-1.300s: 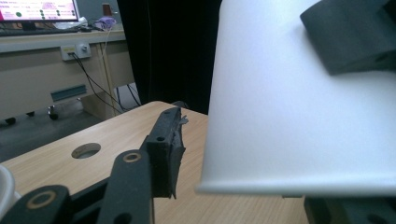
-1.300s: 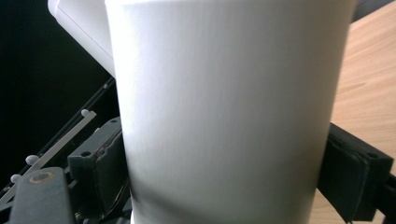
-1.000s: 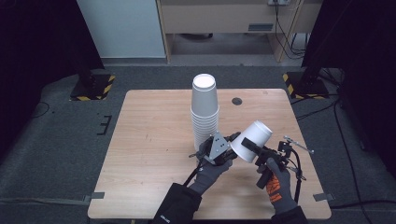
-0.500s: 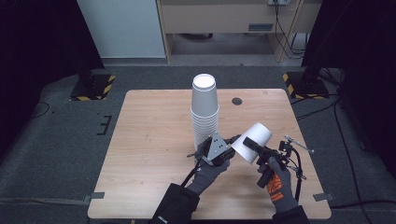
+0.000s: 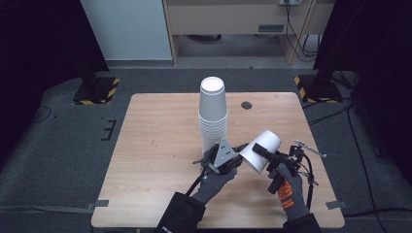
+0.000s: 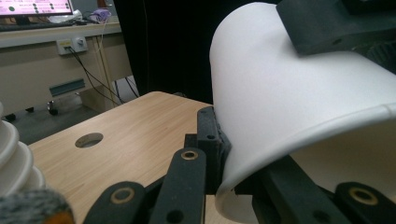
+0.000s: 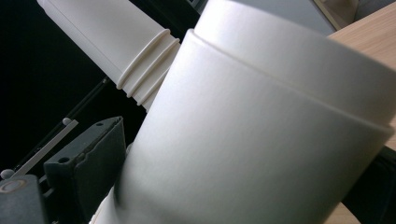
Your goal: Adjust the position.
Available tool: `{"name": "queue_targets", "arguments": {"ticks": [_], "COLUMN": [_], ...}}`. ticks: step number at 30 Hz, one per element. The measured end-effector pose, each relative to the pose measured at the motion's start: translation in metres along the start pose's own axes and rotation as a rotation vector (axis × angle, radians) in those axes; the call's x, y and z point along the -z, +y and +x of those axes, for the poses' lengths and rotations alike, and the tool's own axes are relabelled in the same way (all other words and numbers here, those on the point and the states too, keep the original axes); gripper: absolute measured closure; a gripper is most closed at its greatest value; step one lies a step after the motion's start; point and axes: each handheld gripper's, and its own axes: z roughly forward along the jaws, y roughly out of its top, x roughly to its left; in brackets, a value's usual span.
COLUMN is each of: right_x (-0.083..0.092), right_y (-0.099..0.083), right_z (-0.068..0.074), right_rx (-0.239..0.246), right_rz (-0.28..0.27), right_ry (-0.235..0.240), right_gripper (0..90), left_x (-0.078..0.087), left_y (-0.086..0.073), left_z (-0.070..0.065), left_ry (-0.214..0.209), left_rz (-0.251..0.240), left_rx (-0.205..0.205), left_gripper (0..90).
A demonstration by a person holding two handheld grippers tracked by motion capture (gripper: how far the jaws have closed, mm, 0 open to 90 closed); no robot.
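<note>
**Left fingers clamp the cup's rim**

On the left, our left gripper (image 5: pixel 236 161) has just been closing, and its fingers (image 6: pixel 208 140) now pinch the rim of the white paper cup (image 5: pixel 261 150), which hangs tilted above the worktop (image 5: pixel 160 145), just right of the cup stack (image 5: pixel 213 114). We judge both sides now share the cup, ready to pull nested cups apart. On the right, our right gripper (image 5: pixel 262 153) pinches the cup's wall, forearm low.

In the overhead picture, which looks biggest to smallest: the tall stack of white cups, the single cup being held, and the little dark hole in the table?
1. stack of cups
2. held cup, tilted
3. hole, far smaller
</note>
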Motion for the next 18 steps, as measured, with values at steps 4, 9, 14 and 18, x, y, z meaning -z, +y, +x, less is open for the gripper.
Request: {"name": "queue_targets", "arguments": {"ticks": [4,9,14,18], "right_x": [0.0,0.003,0.003,0.006], "right_y": [0.002,0.006,0.008,0.01], "right_z": [0.0,0.0,-0.001,-0.002], "right_rx": [0.014,0.014,0.048,0.079], "right_rz": [-0.015,-0.029,-0.037,-0.073], "right_ry": [-0.001,0.002,-0.014,-0.051], "right_gripper": [5.2,4.7,4.0,6.1], "left_x": [0.002,0.004,0.007,0.011], "left_y": [0.001,0.002,0.002,0.003], "left_z": [0.0,-0.001,-0.001,0.0], "left_ry": [-0.009,-0.021,-0.031,-0.036], "left_rz": [0.003,0.009,0.019,0.028], "left_rx": [0.008,0.009,0.015,0.011], "left_gripper": [84.6,84.8,85.1,85.8]}}
